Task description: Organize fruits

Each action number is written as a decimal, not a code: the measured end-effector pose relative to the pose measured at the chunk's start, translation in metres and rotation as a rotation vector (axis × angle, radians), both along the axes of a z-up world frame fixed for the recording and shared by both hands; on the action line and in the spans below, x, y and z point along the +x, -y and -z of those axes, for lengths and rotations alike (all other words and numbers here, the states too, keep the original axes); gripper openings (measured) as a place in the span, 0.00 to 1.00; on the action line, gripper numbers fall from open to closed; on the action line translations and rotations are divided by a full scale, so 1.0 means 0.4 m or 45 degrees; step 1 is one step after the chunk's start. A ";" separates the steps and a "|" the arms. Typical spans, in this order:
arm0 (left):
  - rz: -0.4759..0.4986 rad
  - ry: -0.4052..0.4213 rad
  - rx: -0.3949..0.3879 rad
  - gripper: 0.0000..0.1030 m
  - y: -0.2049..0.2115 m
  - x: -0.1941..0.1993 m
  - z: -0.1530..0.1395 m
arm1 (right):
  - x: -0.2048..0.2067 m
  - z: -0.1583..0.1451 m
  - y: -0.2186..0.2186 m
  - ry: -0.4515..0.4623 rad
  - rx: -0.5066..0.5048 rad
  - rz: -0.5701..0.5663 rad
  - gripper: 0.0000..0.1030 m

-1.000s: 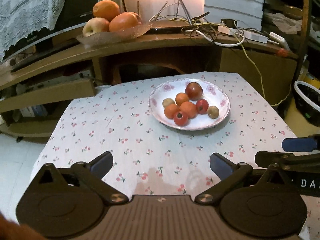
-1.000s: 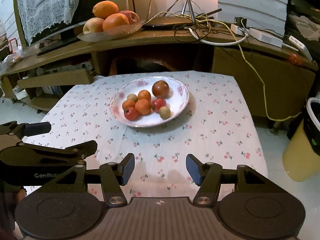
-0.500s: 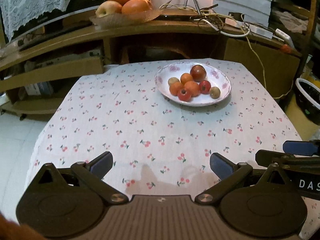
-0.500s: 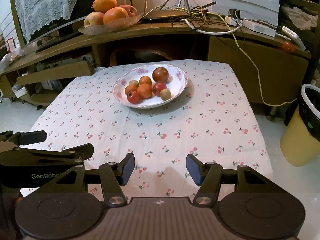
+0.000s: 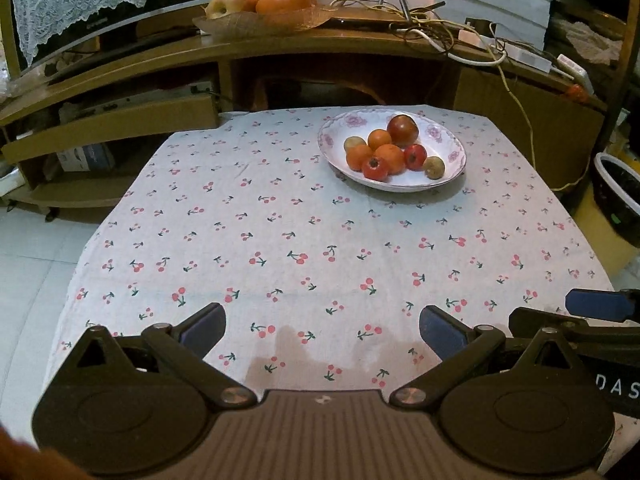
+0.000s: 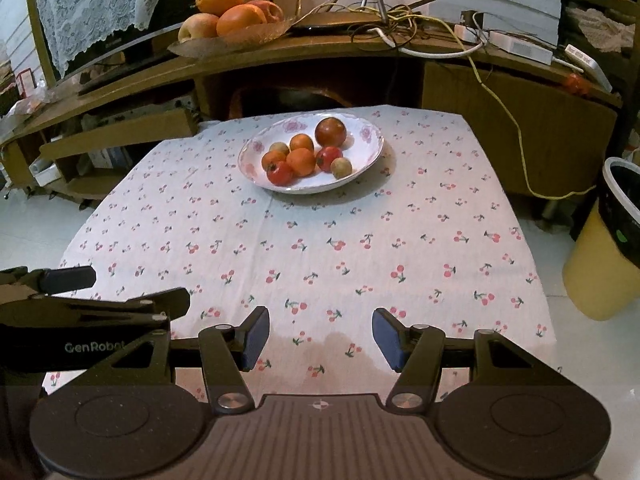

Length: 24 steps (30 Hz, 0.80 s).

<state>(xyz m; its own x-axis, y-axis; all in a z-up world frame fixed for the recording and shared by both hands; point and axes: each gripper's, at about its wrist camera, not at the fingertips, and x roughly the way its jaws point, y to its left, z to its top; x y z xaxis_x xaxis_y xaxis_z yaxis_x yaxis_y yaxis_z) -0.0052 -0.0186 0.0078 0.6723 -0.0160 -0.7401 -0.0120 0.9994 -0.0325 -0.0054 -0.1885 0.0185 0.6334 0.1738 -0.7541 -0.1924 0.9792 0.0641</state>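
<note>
A white flowered plate (image 5: 448, 146) (image 6: 370, 148) at the far side of the cherry-print table (image 5: 280, 240) (image 6: 320, 240) holds several small fruits: oranges, red tomatoes, a dark red apple (image 5: 402, 128) (image 6: 330, 132) and small brown fruits. My left gripper (image 5: 322, 326) is open and empty above the near table edge. My right gripper (image 6: 320, 338) is open and empty, also at the near edge. Each gripper shows at the side of the other's view.
A wooden desk (image 5: 360, 40) behind the table carries a glass dish (image 5: 260, 20) (image 6: 224, 38) of large oranges and apples, plus tangled cables (image 6: 400, 28). A yellow bin with a black liner (image 6: 608, 248) stands on the floor at the right.
Both grippers have drawn back from the plate toward the near table edge, so the plate looks farther away. Both stay open and empty.
</note>
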 end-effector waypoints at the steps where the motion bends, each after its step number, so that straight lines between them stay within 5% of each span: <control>1: -0.002 -0.001 -0.002 1.00 -0.001 -0.001 0.000 | -0.003 0.000 -0.002 0.001 -0.002 -0.002 0.57; 24: -0.007 -0.010 0.045 1.00 0.001 -0.020 0.006 | -0.006 0.006 0.000 -0.011 -0.012 0.021 0.59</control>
<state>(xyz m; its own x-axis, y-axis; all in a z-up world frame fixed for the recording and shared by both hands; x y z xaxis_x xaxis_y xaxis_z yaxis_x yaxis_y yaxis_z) -0.0130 -0.0189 0.0055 0.6662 0.0139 -0.7456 -0.0175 0.9998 0.0031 -0.0079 -0.1886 0.0162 0.6295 0.1566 -0.7610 -0.1758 0.9828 0.0568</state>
